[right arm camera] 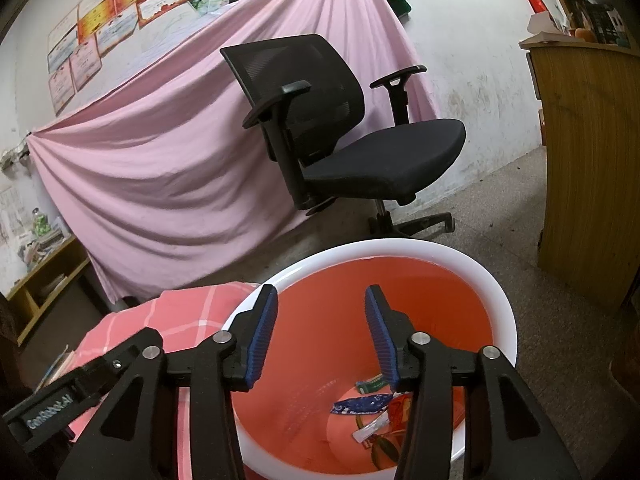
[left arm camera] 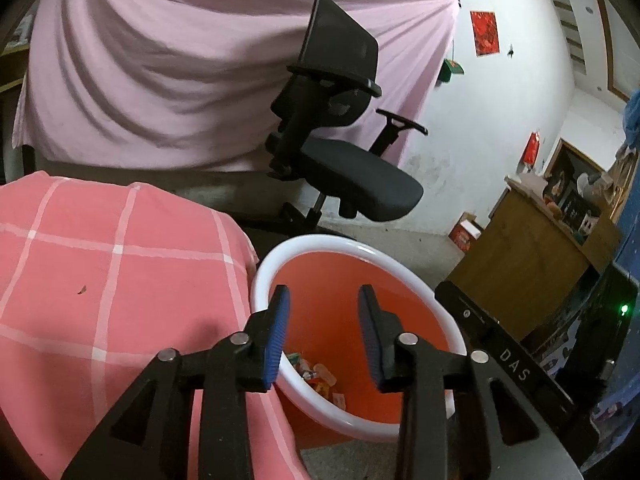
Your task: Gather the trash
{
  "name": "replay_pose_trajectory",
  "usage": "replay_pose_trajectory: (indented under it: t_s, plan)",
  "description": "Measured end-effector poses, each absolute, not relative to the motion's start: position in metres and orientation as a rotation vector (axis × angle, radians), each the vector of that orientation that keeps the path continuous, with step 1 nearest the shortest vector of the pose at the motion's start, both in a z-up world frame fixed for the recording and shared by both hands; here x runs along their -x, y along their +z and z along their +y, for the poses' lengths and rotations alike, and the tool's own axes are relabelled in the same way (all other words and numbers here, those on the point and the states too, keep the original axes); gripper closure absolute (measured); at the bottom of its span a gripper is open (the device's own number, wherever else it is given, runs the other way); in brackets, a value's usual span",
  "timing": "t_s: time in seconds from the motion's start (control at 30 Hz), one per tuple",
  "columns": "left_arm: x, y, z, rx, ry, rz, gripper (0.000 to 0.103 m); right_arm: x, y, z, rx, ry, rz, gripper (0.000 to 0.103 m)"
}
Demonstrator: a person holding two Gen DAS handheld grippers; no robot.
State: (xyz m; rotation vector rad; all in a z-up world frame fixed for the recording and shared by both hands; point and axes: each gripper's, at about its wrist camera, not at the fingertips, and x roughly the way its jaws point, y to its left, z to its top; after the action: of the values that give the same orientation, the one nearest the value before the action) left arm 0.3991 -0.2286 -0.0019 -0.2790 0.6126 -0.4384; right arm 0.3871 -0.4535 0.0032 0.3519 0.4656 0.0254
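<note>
An orange bin with a white rim [left arm camera: 320,242] [right arm camera: 400,246] stands on the floor beside a table under a pink checked cloth [left arm camera: 112,264] [right arm camera: 188,308]. Several wrappers [left arm camera: 320,378] [right arm camera: 368,404] lie at its bottom. My left gripper [left arm camera: 324,296] hangs over the bin's mouth, open, with nothing between its blue pads. My right gripper [right arm camera: 322,296] is also above the bin, open and empty. The right gripper's black body [left arm camera: 516,368] shows at the right of the left wrist view, and the left gripper's body [right arm camera: 76,396] at the lower left of the right wrist view.
A black office chair [left arm camera: 340,160] [right arm camera: 360,140] stands just behind the bin, in front of a hanging pink sheet [left arm camera: 180,68] [right arm camera: 180,160]. A wooden cabinet [left arm camera: 532,256] [right arm camera: 592,168] with clutter on top stands to the right. Low shelves [right arm camera: 44,280] sit at far left.
</note>
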Motion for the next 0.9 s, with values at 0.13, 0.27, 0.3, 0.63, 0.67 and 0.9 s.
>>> replay_pose_trajectory:
  t_s: [0.13,0.27,0.3,0.63,0.67,0.9]
  plan:
    - [-0.4,-0.001,-0.226,0.283,-0.425,0.611,0.073,-0.387,0.002,-0.453,-0.35,0.024,0.465,0.058]
    - [-0.4,0.002,-0.225,0.275,-0.406,0.605,0.073,-0.388,0.0,-0.454,-0.349,0.021,0.466,0.057]
    - [-0.4,0.002,-0.223,0.273,-0.4,0.603,0.073,-0.388,0.0,-0.454,-0.348,0.02,0.466,0.057]
    - [-0.396,0.005,-0.208,0.261,-0.346,0.589,0.064,-0.385,0.004,-0.459,-0.337,0.021,0.453,0.054]
    - [-0.397,0.005,-0.207,0.257,-0.341,0.589,0.064,-0.385,0.004,-0.459,-0.335,0.022,0.453,0.053]
    - [-0.389,0.008,-0.192,0.261,-0.298,0.557,0.05,-0.381,0.012,-0.456,-0.312,0.051,0.419,0.034]
